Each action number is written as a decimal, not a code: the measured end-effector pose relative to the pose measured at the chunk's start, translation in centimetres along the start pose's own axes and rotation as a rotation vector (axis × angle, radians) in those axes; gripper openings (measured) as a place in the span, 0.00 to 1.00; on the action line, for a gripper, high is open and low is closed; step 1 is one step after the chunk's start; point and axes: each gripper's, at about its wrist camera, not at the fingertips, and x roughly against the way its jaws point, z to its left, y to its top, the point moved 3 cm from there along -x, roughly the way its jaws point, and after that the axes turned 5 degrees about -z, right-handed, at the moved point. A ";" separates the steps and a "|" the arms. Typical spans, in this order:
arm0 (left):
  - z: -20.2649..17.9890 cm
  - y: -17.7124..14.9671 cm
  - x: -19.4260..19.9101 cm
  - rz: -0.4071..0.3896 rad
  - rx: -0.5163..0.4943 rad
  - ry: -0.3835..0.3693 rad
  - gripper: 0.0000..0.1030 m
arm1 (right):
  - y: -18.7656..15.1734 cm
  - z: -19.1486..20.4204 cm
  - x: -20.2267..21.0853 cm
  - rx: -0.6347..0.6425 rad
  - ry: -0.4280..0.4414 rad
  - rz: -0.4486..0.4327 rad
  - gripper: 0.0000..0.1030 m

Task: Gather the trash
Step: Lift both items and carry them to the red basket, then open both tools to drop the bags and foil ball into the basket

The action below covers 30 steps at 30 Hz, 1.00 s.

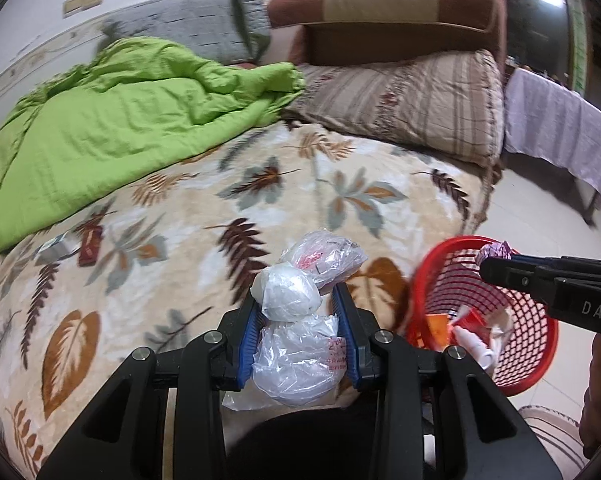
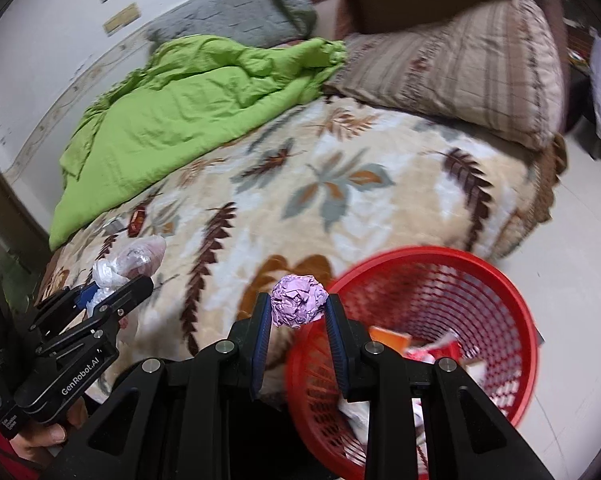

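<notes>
Just right of your right gripper (image 2: 298, 312), clamped on the purple paper ball (image 2: 297, 305), sits the red basket (image 2: 512, 308); your left gripper (image 1: 296, 334), clamped on plastic bags (image 1: 296, 320), is farther.

Each camera sits close behind its own tongs, looking forward and downward along them. Both views share the bed (image 1: 228, 184) ahead and the red basket (image 2: 480, 280), right of each pair of tongs.
</notes>
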 end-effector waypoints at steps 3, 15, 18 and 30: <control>-1.6 0.3 -0.4 0.007 -0.030 -0.036 0.33 | -0.4 -1.5 0.8 -0.027 -0.027 -0.001 0.29; -7.0 0.5 -2.5 0.068 -0.104 -0.174 0.33 | -1.1 -5.3 2.9 -0.085 -0.107 -0.019 0.29; -7.7 0.7 -2.8 0.078 -0.109 -0.188 0.33 | -1.1 -6.0 3.3 -0.097 -0.118 -0.022 0.29; -9.8 1.6 -3.9 0.114 -0.113 -0.265 0.33 | -0.8 -7.8 4.0 -0.128 -0.131 -0.029 0.29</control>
